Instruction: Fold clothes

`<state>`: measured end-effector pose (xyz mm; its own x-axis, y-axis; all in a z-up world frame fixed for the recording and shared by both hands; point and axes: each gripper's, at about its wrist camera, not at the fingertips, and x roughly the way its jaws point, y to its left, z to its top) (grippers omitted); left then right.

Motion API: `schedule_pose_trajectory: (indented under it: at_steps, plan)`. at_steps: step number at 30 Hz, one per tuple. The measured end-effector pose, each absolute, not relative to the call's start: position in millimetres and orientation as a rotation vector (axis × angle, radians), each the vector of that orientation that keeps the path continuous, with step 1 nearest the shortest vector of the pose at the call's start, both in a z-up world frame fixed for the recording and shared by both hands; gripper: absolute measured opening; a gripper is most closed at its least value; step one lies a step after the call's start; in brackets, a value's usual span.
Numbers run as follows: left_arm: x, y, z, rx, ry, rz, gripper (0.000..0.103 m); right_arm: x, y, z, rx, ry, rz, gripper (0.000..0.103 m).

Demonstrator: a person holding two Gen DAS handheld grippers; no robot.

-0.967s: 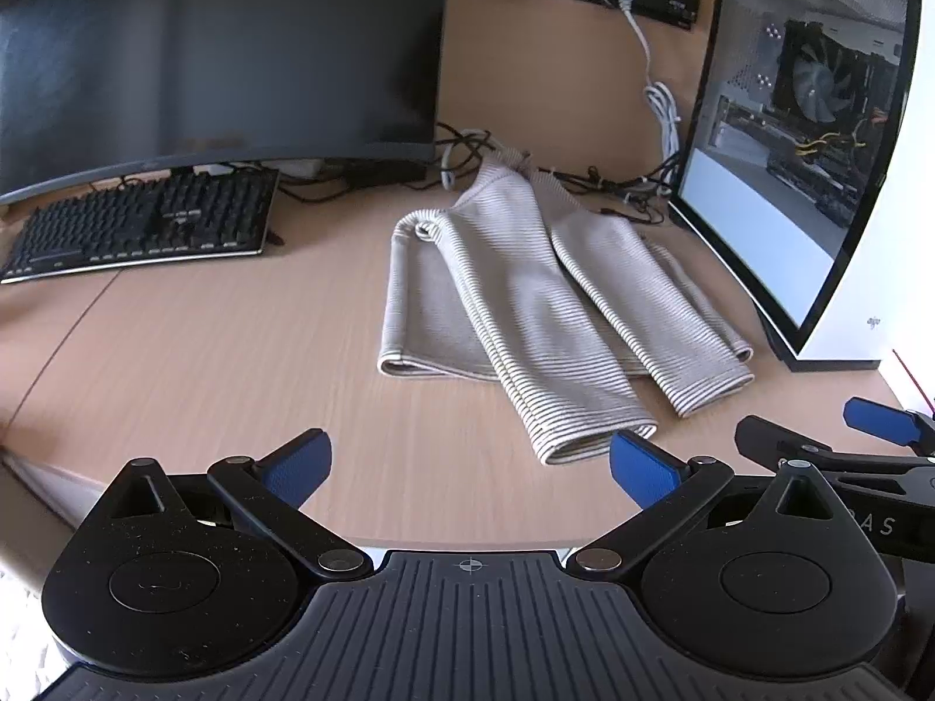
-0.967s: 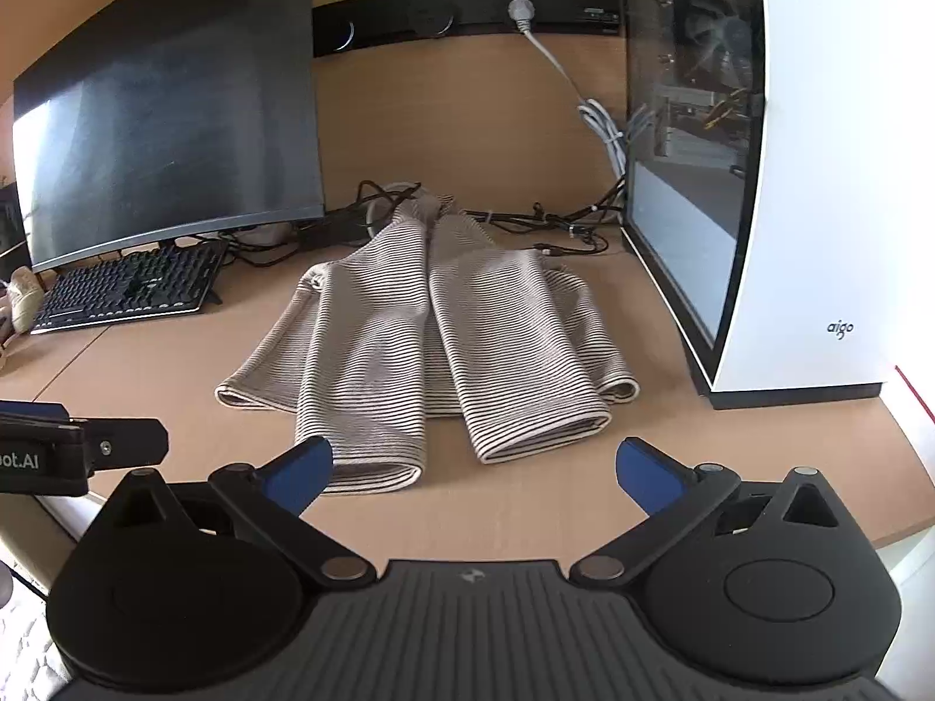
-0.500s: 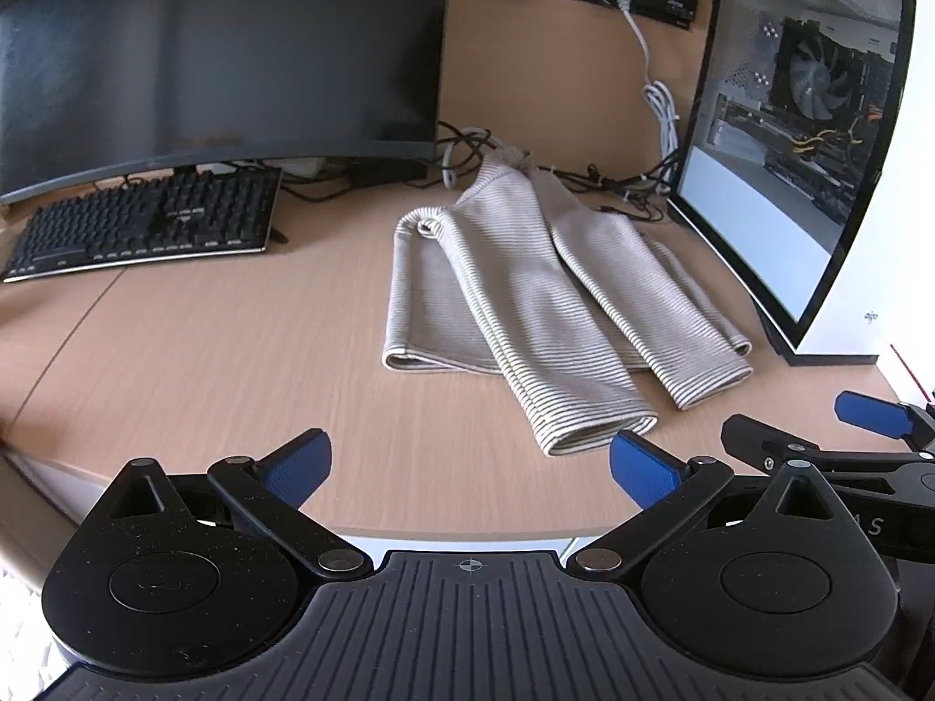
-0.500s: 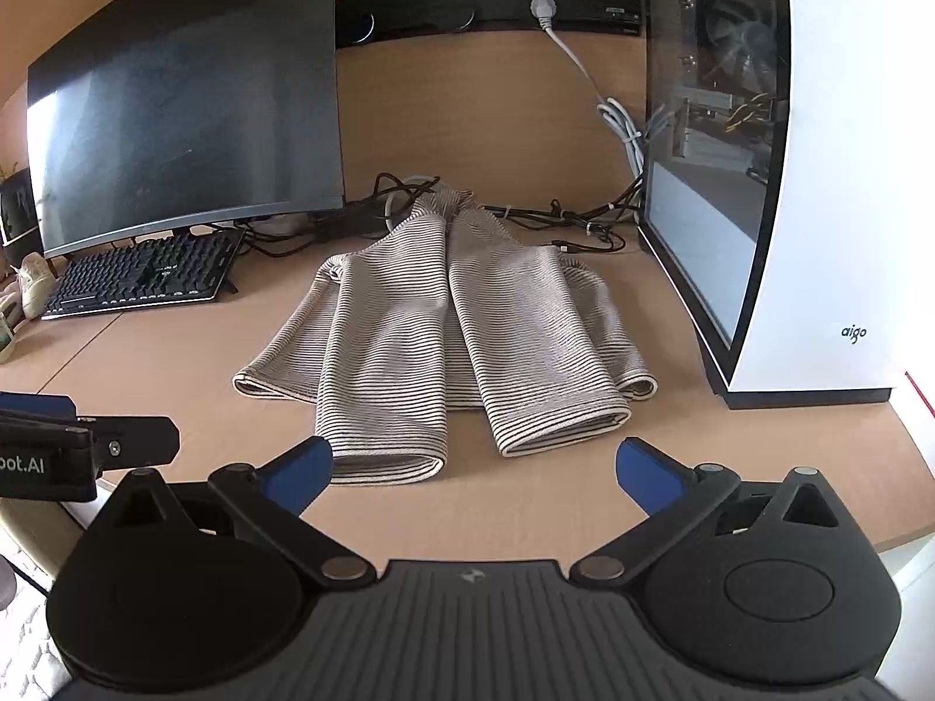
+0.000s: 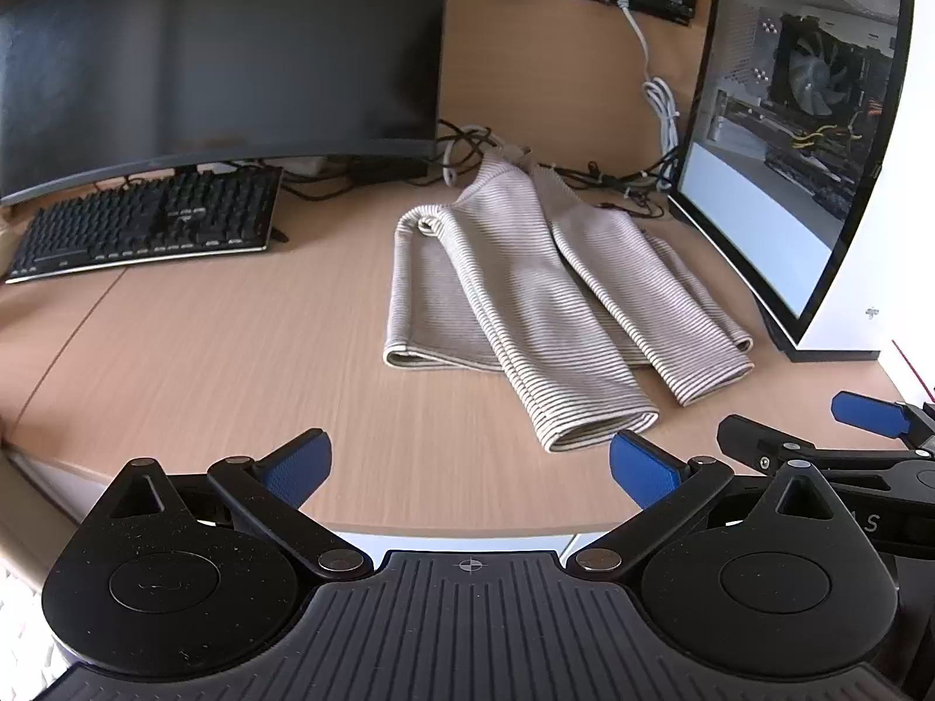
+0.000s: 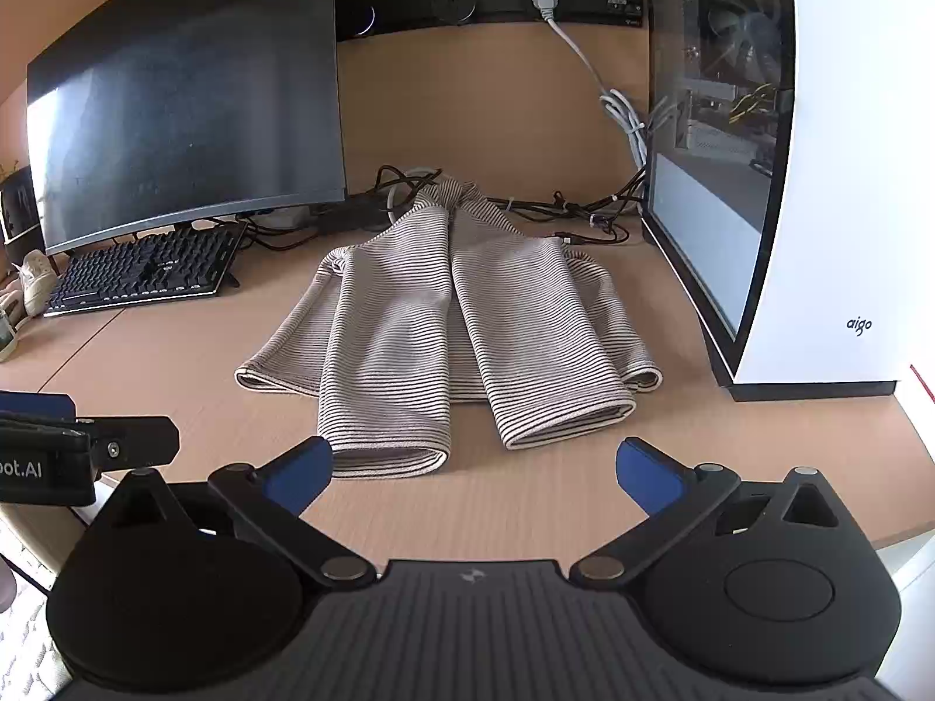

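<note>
Left-wrist view, left to right: a black keyboard at mid-left under a dark monitor, a striped grey garment lying flat at centre on the wooden desk with both sleeves folded over its body, and a white computer case at right. The left gripper, low in frame, hovers with jaws wide and empty short of the garment's hem. In the right-wrist view the right gripper is likewise spread wide, holding nothing, just before the sleeve cuffs.
</note>
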<state>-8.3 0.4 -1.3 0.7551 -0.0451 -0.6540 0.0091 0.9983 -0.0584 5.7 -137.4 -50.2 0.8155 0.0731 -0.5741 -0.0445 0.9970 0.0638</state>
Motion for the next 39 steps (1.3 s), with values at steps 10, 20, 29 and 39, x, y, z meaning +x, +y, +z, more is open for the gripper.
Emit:
schedule_pose_trajectory:
  at_steps: [10, 20, 29, 39]
  plan:
    - [-8, 0, -2, -0.055, 0.719, -0.026, 0.103, 11, -147, -49, 0.050, 0.624, 0.070, 0.103]
    - [-6, -2, -2, -0.053, 0.724, -0.018, 0.103, 13, -152, -49, 0.057, 0.617, 0.078, 0.103]
    - [-2, -3, -3, -0.050, 0.733, -0.017, 0.103, 13, -156, -50, 0.058, 0.619, 0.088, 0.103]
    - [-4, -4, -6, -0.050, 0.738, -0.016, 0.103, 12, -159, -49, 0.061, 0.619, 0.091, 0.103]
